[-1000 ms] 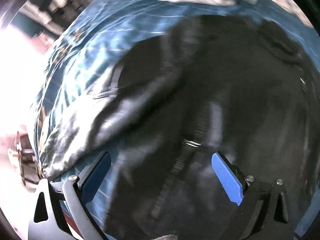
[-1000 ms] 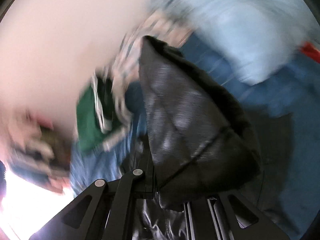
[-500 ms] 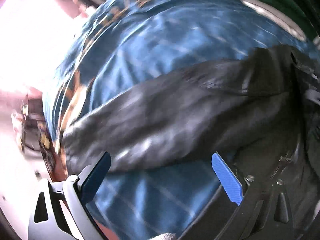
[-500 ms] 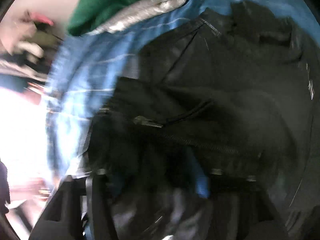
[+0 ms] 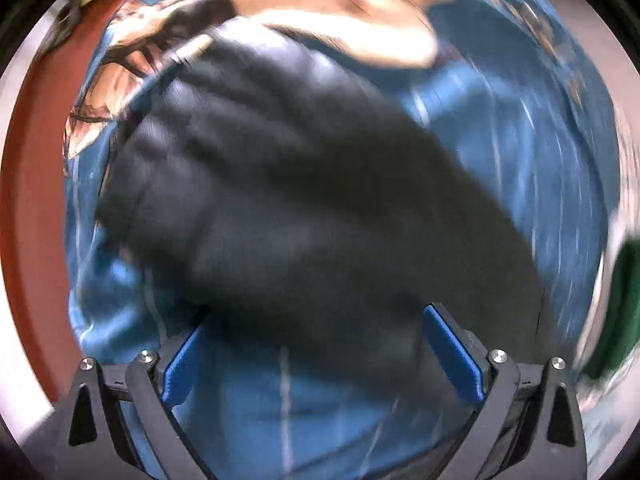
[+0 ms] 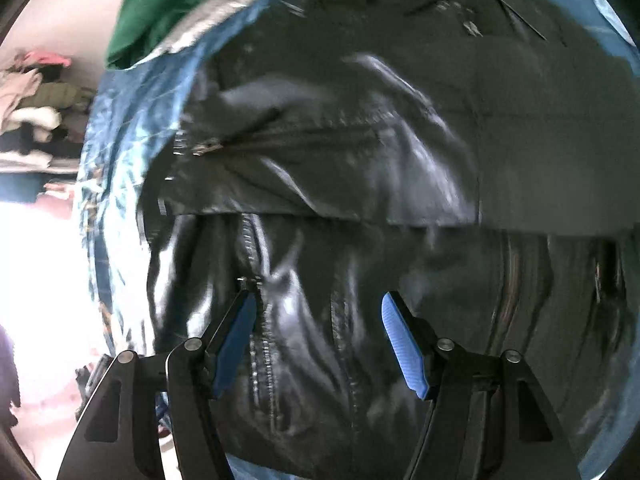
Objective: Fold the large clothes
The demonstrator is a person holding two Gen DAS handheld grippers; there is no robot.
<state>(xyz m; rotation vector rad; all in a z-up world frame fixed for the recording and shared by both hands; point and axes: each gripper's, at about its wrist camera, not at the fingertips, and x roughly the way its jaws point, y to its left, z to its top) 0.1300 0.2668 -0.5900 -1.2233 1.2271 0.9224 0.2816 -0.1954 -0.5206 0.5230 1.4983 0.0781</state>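
A black leather jacket (image 6: 360, 160) with zippers lies on a blue bedspread (image 6: 120, 152). One sleeve is folded across its body. My right gripper (image 6: 316, 324) is open and empty just above the jacket's front zipper. In the left wrist view a black sleeve (image 5: 304, 208) stretches across the blue bedspread (image 5: 500, 160). My left gripper (image 5: 316, 332) is open, its blue pads (image 5: 452, 352) standing either side of the sleeve's near end. The left view is blurred by motion.
A green garment (image 6: 160, 4) with a silver piece lies at the bed's far edge and also shows in the left wrist view (image 5: 616, 328). Stacked clothes (image 6: 36, 100) sit on shelves at the left. A reddish floor (image 5: 32, 220) borders the bed.
My right gripper let go of the sleeve it held up; the sleeve now lies across the jacket. My left gripper swung from the jacket body along the other sleeve towards the bed's edge.
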